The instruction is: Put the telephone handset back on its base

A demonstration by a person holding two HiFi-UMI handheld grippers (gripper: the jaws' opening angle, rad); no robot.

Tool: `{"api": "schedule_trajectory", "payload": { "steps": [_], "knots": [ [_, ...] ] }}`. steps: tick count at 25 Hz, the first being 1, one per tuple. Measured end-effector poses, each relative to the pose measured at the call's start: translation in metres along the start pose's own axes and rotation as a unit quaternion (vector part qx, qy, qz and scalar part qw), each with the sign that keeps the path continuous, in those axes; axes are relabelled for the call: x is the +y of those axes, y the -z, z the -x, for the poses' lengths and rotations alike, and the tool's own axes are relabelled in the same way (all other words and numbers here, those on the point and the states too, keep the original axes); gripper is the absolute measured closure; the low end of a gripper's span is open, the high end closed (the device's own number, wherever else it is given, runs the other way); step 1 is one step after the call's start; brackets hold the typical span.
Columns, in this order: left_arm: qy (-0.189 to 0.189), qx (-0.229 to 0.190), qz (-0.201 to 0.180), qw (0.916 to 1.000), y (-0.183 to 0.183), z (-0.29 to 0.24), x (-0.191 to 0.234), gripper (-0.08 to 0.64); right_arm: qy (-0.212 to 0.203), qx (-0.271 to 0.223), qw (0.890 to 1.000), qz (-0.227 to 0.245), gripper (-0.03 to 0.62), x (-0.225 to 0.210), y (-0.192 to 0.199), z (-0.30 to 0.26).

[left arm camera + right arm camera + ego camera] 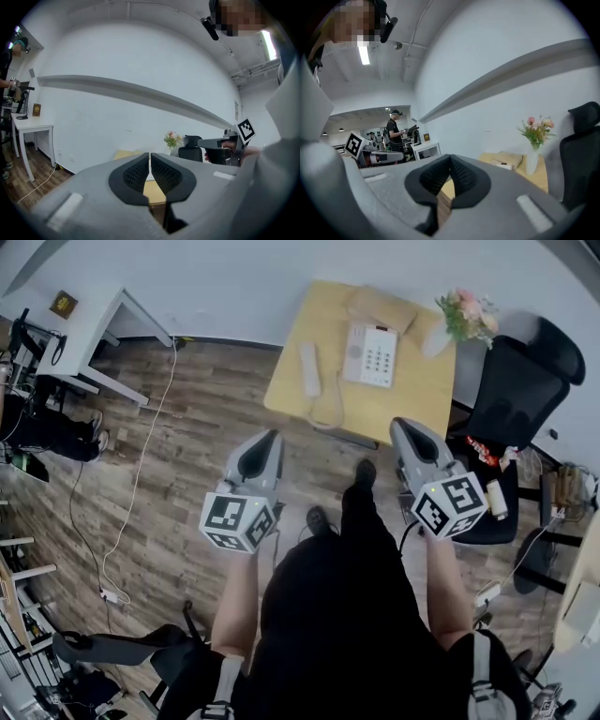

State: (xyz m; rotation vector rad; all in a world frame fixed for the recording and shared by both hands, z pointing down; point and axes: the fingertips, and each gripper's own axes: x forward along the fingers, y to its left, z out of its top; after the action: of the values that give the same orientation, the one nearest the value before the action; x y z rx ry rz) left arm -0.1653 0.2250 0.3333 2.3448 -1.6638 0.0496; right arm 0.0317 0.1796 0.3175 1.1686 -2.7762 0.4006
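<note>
A white telephone base [371,354] with a keypad stands on a small wooden table [291,399] ahead of me. The white handset [310,368] lies flat on the tabletop to the left of the base, off its cradle, and its cord loops toward the table's near edge. Both grippers hang in the air short of the table, roughly level. My left gripper [266,439] [150,155] is shut with nothing between its pads. My right gripper [406,426] [450,157] is also shut and empty. In both gripper views the phone is hidden behind the jaws.
A vase of flowers [466,313] and a tan box [380,304] stand at the table's back. A black office chair [520,381] is right of the table. A white desk [94,324] stands far left, with a cable [141,474] running across the wood floor.
</note>
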Motion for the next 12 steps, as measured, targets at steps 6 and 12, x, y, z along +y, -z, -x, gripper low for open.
{"api": "schedule_trajectory", "payload": {
  "steps": [6, 12],
  "knots": [
    [0.001, 0.001, 0.004, 1.0000, 0.001, -0.015, -0.001, 0.537, -0.005, 0.002, 1.000, -0.007, 0.591, -0.015, -0.002, -0.010],
    [-0.012, 0.013, 0.011, 0.9998, 0.005, -0.044, 0.006, 0.537, -0.031, 0.006, 0.999, -0.014, 0.591, -0.028, -0.011, -0.043]
  ]
}}
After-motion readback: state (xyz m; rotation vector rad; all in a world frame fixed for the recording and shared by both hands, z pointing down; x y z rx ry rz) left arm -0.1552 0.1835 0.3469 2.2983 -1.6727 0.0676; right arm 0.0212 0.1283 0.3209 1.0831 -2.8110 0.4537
